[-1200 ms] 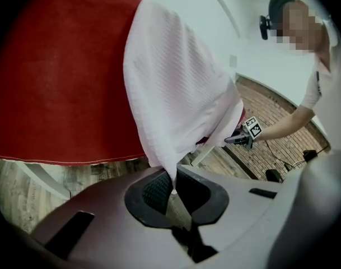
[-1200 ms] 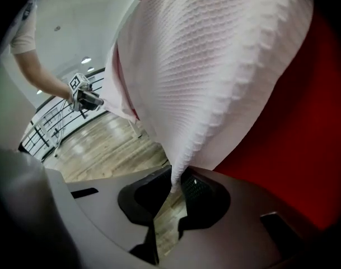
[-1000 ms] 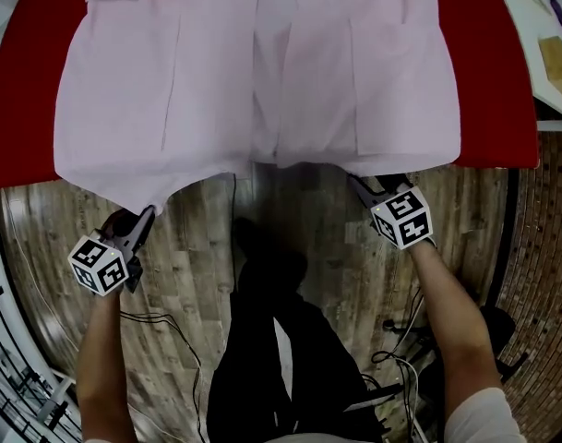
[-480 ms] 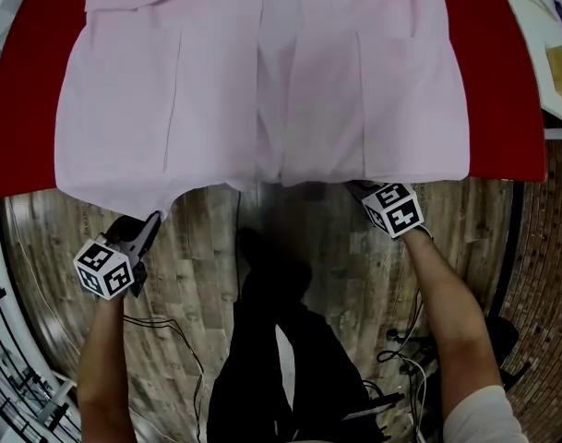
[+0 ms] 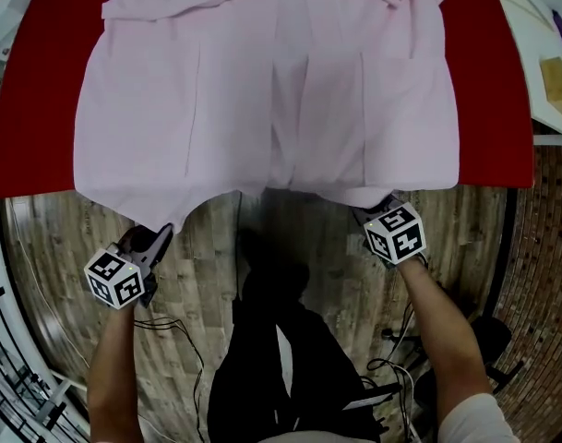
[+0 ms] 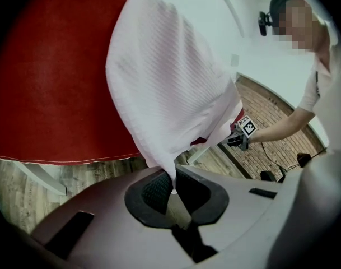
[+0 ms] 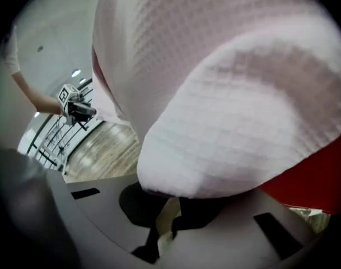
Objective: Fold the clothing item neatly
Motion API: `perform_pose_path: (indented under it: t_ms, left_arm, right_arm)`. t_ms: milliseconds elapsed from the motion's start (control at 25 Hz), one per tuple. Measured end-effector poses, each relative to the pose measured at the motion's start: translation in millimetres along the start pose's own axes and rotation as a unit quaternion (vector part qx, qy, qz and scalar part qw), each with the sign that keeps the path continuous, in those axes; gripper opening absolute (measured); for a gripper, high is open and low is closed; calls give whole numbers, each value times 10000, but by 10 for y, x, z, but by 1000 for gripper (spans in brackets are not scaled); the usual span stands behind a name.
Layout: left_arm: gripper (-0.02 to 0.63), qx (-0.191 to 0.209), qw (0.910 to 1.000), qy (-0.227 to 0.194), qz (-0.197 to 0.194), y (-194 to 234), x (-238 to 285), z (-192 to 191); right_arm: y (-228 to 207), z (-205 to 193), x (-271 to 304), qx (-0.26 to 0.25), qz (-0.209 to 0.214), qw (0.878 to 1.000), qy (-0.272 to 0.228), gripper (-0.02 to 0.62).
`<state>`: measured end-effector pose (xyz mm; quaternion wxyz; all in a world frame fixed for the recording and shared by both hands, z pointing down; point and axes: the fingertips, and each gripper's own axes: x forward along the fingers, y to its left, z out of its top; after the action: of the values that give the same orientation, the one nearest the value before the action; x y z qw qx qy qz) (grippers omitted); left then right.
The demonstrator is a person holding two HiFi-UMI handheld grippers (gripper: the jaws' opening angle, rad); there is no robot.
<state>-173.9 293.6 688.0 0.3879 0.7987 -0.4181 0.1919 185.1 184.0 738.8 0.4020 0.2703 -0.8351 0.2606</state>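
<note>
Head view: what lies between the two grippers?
The pink garment's hem sags off the red table; below it, wooden floor and the person's dark legs. Head view.

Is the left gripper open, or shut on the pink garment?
Shut: the left gripper pinches a hanging corner of the garment between its closed jaws.

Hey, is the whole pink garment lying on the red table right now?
No, the near hem of the pink garment reaches past the front edge of the red table, out over the wooden floor.
</note>
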Motion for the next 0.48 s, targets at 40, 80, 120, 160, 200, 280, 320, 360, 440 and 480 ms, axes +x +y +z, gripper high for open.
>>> perform_pose_path:
  t_ms: [40,80,120,160,200,280,320,360,440,480]
  left_arm:
    - [12,-50,10000,1,-38,-56,-19,12]
    - [12,-108,9999,-4,-71,-113,-42,28]
    - [12,-171,9998,-4,-94,-168,-71,46]
    - [12,-239,9997,3,-111,-218,-107,66]
    - [12,-313,9994,13,-127,-263,-145,86]
    - [12,-474,9987,24,-180,-346,-220,125]
    - [12,-544,9983,27,-217,-386,-256,139]
    - [12,-598,9979,32,-252,-423,-293,149]
    - [12,-668,9973,44,-302,-480,-370,168]
    - [12,-703,9970,42,-318,-501,-407,182]
  right_arm:
    - [60,14,-73,137,40,9999,-33,20]
    - [121,28,-148,230,67,9997,-63,20]
    - [184,37,-222,284,86,9995,-73,20]
    - [246,39,-292,316,101,9994,-62,20]
    - [305,38,-360,343,113,9993,-38,20]
    - [404,39,-489,415,138,9990,12,20]
    - [447,39,-552,462,149,9988,36,20]
    - [487,35,-612,507,154,9986,63,20]
    - [557,26,-716,579,153,9981,125,20]
    - [581,24,-761,617,149,9979,156,20]
